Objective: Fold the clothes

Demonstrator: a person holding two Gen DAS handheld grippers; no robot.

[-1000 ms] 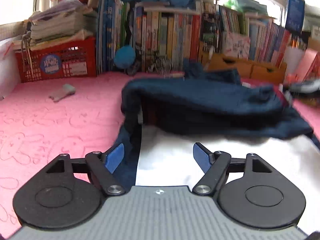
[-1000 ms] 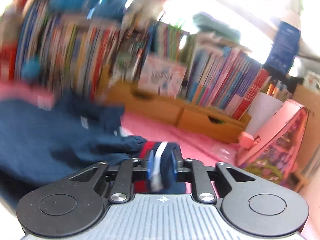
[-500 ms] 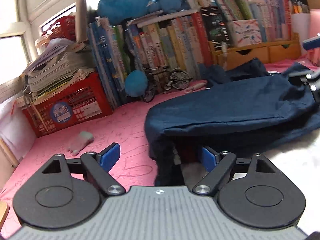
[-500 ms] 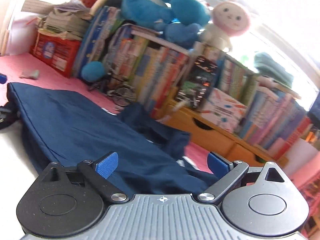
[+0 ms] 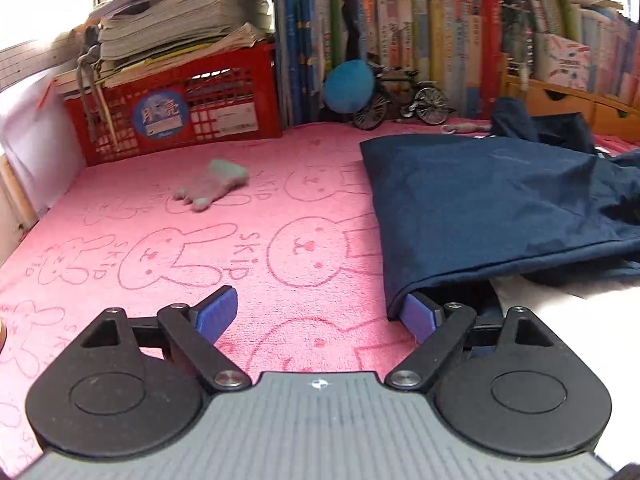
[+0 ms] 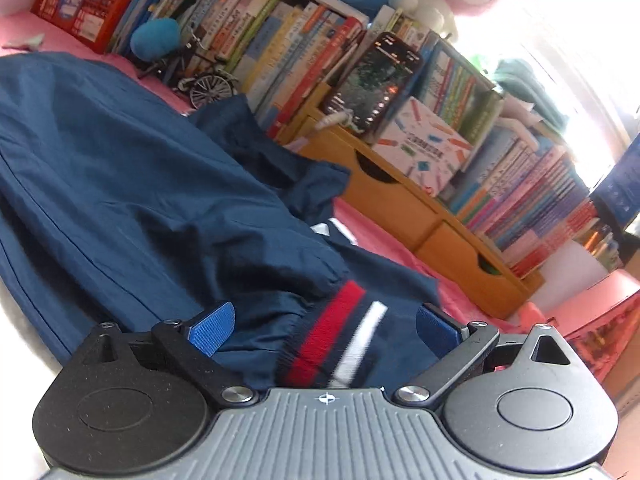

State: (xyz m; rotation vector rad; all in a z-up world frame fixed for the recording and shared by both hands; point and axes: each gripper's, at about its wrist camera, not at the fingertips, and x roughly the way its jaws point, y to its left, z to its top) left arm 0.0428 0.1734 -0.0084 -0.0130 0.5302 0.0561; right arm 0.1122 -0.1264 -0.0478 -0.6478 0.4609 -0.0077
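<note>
Pink bunny-print mat is seen bare at left; navy jacket is spread at right, bookshelf behind. Left hand-held gripper is held wide at jacket corner; right hand-held gripper wide, striped cuff between jaws

Pink rabbit-print cloth lay under and ahead of the left fingers. Small grey plush sat further ahead, left of centre. Red crate stood beyond it, papers stacked on top. Model bicycle and blue ball stood far ahead before books. Wooden drawers lay ahead-right of the right fingers.
</note>
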